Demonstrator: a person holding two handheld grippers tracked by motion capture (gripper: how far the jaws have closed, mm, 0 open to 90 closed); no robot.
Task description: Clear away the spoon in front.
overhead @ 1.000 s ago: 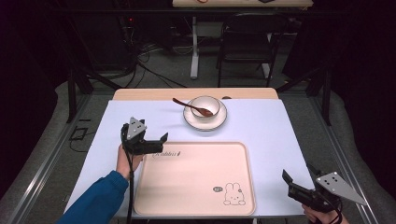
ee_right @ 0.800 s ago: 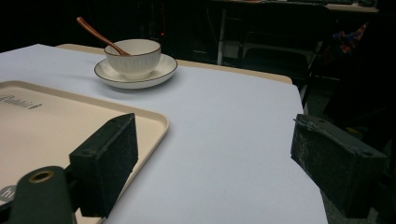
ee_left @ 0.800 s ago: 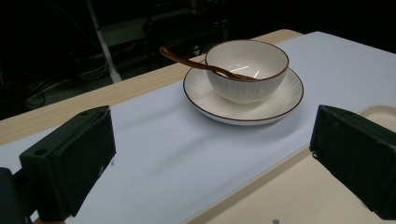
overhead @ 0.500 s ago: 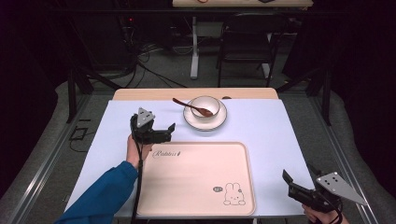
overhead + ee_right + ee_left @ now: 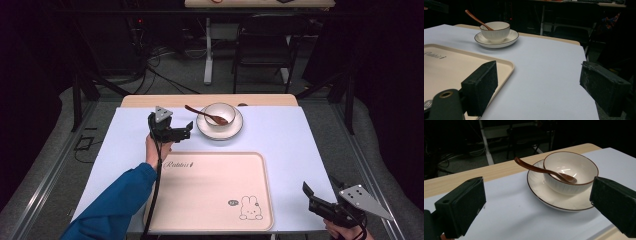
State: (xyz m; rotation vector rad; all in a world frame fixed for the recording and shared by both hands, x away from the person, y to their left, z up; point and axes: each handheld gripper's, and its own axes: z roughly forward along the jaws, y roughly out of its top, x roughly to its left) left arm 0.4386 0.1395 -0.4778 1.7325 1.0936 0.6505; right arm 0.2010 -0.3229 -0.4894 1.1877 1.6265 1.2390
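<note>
A white bowl (image 5: 220, 114) with a brown rim stands on a matching saucer (image 5: 220, 132) at the back of the table. A brown spoon (image 5: 200, 112) rests in it, handle sticking out to the left. My left gripper (image 5: 187, 131) is open just left of the saucer, jaws towards it and empty. In the left gripper view the bowl (image 5: 574, 170), saucer (image 5: 544, 195) and spoon (image 5: 534, 167) lie close ahead of the left gripper (image 5: 537, 207). My right gripper (image 5: 309, 196) hangs open and empty at the table's near right corner, facing the far bowl (image 5: 496, 31).
A large beige tray (image 5: 210, 190) with a rabbit print lies empty on the lilac table cover (image 5: 280, 135), near the front edge. Its corner (image 5: 504, 65) is just left of the right gripper (image 5: 541, 87). A dark chair (image 5: 265, 45) stands beyond the table.
The left gripper has moved forward and to the right, from beside the tray's far left corner up to the saucer. The right gripper has stayed put.
</note>
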